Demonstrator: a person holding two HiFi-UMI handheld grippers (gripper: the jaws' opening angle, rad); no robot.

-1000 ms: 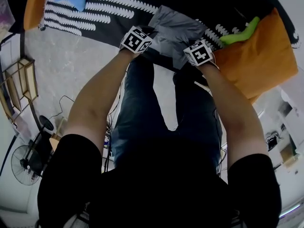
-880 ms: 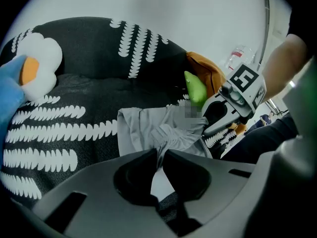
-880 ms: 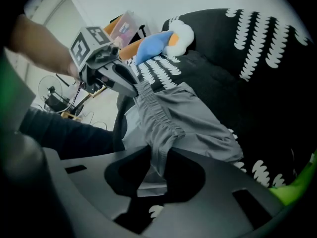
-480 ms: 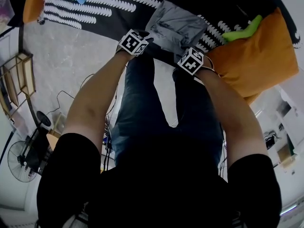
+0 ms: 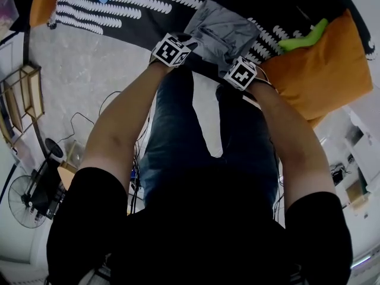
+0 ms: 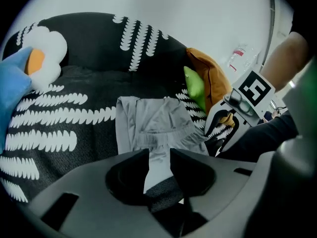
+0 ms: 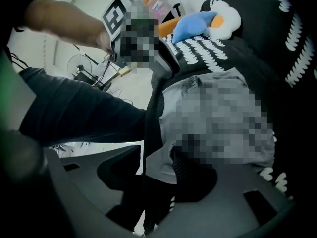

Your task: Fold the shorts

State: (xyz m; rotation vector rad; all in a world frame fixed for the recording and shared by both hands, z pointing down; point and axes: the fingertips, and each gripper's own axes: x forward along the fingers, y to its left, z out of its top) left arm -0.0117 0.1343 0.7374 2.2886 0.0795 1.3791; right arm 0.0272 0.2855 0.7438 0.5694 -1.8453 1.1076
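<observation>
— Grey shorts [image 5: 222, 31]: where do they lie?
— Flat on the black cover [image 5: 148, 16] with the white leaf pattern, at its near edge. They are just left of the orange pillow [image 5: 320, 70] and the green soft thing [image 5: 300, 40].
— And the left hand-held gripper [image 6: 159, 157]?
— Its jaws have just been opening and stand spread. The shorts' near edge shows in the gap, but the pads do not press on it.
— The right hand-held gripper [image 7: 156, 155]?
— Its jaws have also just been opening and stand spread wide. A near corner of the shorts and the cover's hanging edge sit between them, not pinched.
— Anything farther off?
— A blue cushion [image 6: 12, 83] and a white flower cushion [image 6: 44, 48] lie at the far left of the cover, well apart from the shorts.
</observation>
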